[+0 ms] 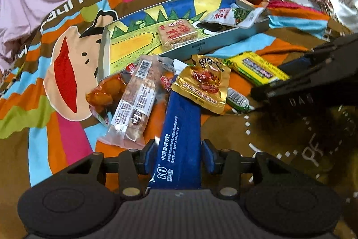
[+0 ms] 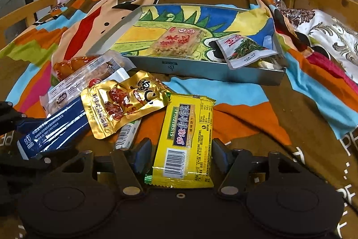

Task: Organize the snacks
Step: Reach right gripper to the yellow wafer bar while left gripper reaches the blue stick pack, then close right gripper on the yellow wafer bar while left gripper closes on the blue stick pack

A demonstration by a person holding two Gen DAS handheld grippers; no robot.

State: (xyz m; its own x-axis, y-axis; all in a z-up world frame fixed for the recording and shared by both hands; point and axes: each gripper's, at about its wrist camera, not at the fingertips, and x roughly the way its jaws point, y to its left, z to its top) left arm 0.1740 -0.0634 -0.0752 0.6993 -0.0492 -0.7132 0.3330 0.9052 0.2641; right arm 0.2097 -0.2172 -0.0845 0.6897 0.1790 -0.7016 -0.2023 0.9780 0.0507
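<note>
1. Snacks lie in a loose heap on the bed's patterned blanket [image 2: 235, 111], just in front of a shallow metal tin [image 2: 201, 73] that already holds a rice-cake bar [image 2: 176, 40] and a white pickle pouch [image 2: 243, 50].
2. Left gripper [image 1: 179, 149] has its blue pads on either side of a long blue packet [image 1: 181, 127]; they look pressed to the packet's edges, so I judge it gripped. The packet's far end runs under a gold foil pouch [image 1: 203, 84].
3. Right gripper [image 2: 181, 156] straddles a yellow packet [image 2: 188, 140]; its pads sit just beside the packet's edges with slight gaps, so it reads as open, not yet clamped.
4. Handling, as a judgement: all these packs look light. The blue packet's film is glossy and likely slippery, and soft enough to sag beyond the pads; a hold nearer the middle would droop less.
5. The yellow packet looks flat and fairly stiff; squeezing across its width at the near half should hold, though hard pressure may crush the contents.
6. Lifting the blue packet may drag the gold pouch along.
</note>
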